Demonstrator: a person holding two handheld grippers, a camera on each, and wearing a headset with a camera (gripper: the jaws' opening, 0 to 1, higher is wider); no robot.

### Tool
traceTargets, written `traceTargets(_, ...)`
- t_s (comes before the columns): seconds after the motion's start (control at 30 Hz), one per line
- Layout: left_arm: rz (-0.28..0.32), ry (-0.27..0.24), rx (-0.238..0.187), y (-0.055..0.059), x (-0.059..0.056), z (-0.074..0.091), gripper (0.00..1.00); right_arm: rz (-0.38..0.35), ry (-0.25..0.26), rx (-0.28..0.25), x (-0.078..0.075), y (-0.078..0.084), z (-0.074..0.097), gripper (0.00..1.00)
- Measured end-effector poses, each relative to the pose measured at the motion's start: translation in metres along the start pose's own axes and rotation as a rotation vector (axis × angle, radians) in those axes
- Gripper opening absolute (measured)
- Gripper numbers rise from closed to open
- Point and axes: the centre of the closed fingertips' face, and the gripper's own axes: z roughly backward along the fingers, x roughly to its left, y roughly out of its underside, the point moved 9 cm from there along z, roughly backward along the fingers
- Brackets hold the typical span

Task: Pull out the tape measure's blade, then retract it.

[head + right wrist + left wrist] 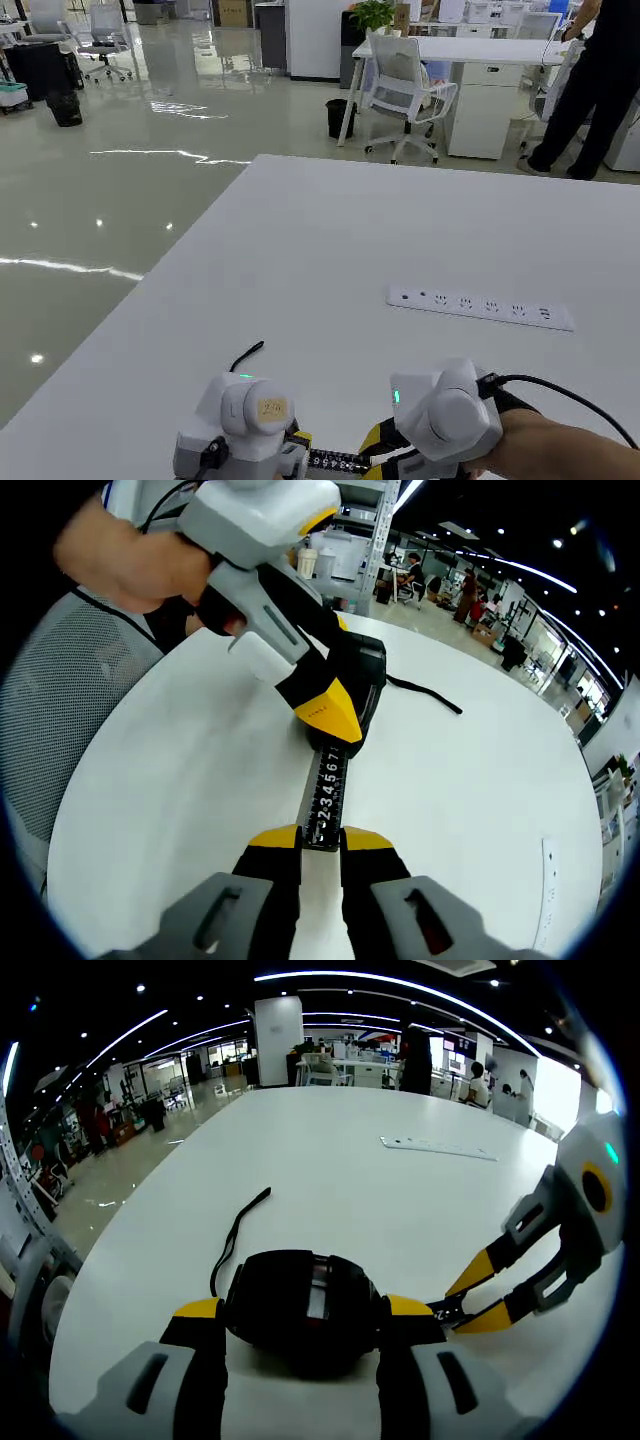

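The black tape measure (305,1300) rests on the white table (330,1170), and my left gripper (303,1312) is shut on its case, one yellow-tipped jaw on each side. A short length of the blade (326,795), dark with white numerals, runs out of the case. My right gripper (320,840) is shut on the blade's free end. In the head view both grippers sit at the table's near edge, with the blade (336,462) stretched between them. The case's black wrist strap (247,353) lies on the table behind it.
A white power strip (480,307) lies on the table, farther back and to the right. The table's left edge runs diagonally beside a glossy floor (120,200). Beyond the table are office chairs (405,95), desks and a standing person (595,85).
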Motion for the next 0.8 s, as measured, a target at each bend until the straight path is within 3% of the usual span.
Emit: traceTargets(0.8, 0.012, 0.013, 0.002, 0.0000, 0.0014, 0.0007, 0.56, 0.002, 0.002, -0.002, 0.0000, -0.0053, -0.0030, 0.14)
